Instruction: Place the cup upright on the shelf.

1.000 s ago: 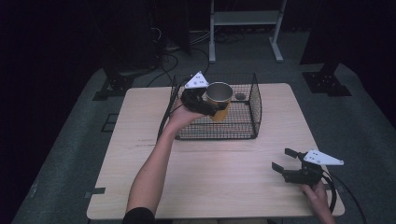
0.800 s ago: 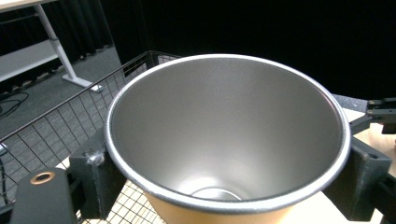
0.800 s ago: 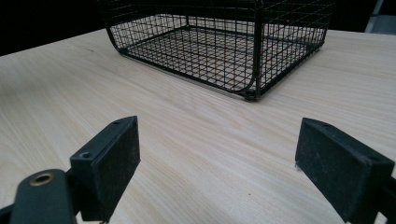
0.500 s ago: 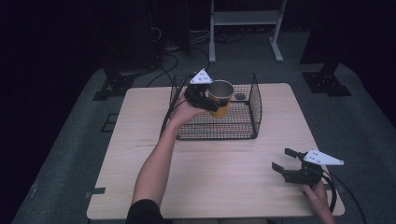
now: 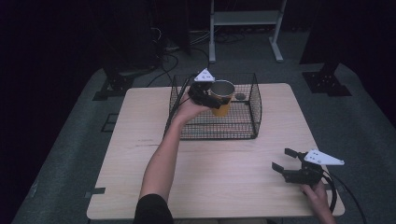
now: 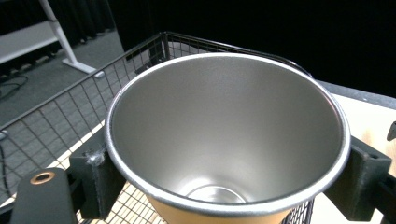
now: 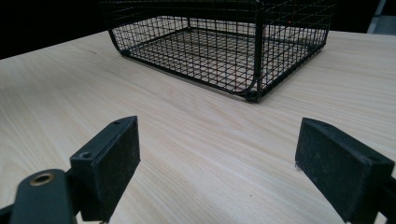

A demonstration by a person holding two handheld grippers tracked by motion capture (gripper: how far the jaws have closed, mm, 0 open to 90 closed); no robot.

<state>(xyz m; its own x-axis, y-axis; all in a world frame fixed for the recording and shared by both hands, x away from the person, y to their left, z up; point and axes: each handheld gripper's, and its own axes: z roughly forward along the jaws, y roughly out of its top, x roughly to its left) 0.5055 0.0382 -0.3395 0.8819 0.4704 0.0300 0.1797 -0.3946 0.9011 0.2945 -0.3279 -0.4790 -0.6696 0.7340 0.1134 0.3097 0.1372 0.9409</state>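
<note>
The cup (image 5: 222, 97), steel inside and orange outside, hung above the wire basket (image 5: 254, 105), clamped at its rim by the left tongs (image 5: 201, 94), mouth tilted up, long axis near upright. It could slip and clip the basket. The right tongs (image 5: 286, 161) lay open on the bench (image 5: 224, 172).

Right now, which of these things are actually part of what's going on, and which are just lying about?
In use:
- left tongs, clamped on the cup
- yellow cup, steel inside, held over the basket
- wire basket

Just there:
- right tongs, open, empty
- small dark round thing in the basket
- white stand behind the table
</note>
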